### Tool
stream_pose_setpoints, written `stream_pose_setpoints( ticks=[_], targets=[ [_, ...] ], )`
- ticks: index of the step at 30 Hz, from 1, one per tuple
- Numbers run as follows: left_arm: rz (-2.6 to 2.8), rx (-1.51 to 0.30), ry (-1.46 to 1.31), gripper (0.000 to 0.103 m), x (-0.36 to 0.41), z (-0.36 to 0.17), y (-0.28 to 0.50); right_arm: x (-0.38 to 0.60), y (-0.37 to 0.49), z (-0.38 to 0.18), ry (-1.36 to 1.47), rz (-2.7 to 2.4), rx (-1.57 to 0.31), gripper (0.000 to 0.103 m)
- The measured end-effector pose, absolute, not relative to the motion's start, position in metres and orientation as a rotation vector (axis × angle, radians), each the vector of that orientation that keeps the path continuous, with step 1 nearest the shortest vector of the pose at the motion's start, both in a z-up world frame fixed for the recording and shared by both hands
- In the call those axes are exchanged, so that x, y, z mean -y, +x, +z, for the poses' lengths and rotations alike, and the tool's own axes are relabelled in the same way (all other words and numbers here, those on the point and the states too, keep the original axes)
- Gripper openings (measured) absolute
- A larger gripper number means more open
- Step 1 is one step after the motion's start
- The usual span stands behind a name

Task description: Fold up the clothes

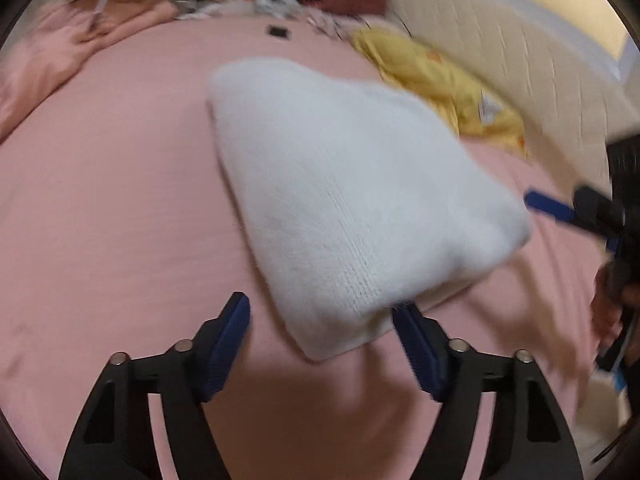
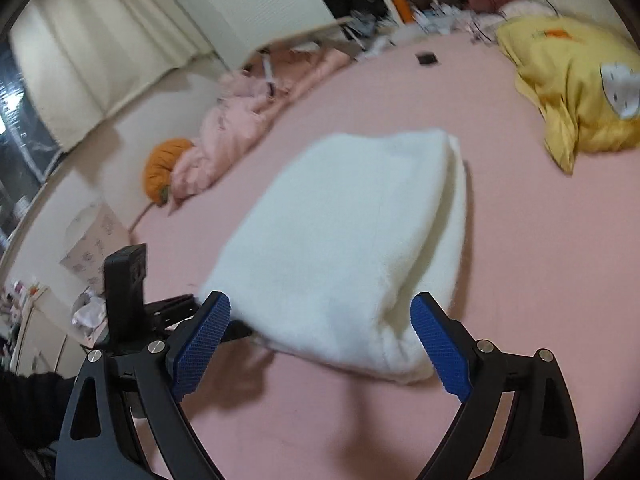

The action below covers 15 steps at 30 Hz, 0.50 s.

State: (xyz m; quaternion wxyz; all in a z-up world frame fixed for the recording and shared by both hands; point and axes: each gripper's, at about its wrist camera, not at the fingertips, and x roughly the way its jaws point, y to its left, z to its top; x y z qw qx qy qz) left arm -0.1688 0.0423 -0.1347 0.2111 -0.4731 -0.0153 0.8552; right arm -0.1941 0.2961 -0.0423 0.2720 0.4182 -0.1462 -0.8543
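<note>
with both your left gripper (image 1: 322, 340) and right gripper (image 2: 320, 344) standing wide and holding nothing, leave the folded white sweater (image 1: 344, 208) lying flat mid-way across the pink bed sheet (image 1: 112, 200), and draw back without snagging its near edge.

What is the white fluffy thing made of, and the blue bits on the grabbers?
White folded garment: looks like soft knitted wool or acrylic, with fuzzy edges and visible knit ribs. Blue pads: probably rubber or plastic, matte, with a fine criss-cross grip texture.
</note>
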Motion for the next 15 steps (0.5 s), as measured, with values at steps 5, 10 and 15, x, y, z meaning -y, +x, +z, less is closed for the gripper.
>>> stream_pose_setpoints(
  ticks=[5,10,15],
  targets=[
    [2.337,0.035,-1.316,0.035,-0.039,-0.131,-0.180,-0.285,-0.217,-0.062,1.267,-2.146,0.485,0.057],
    [2.338,-0.088,-1.308,0.034,-0.039,-0.131,-0.177,-0.330,-0.229,-0.068,1.307,-2.091,0.761,0.013],
    [2.314,-0.046,-1.380,0.034,-0.022,-0.147,-0.180,-0.360,-0.225,-0.088,1.340,-2.112,0.852,0.011]
  ],
)
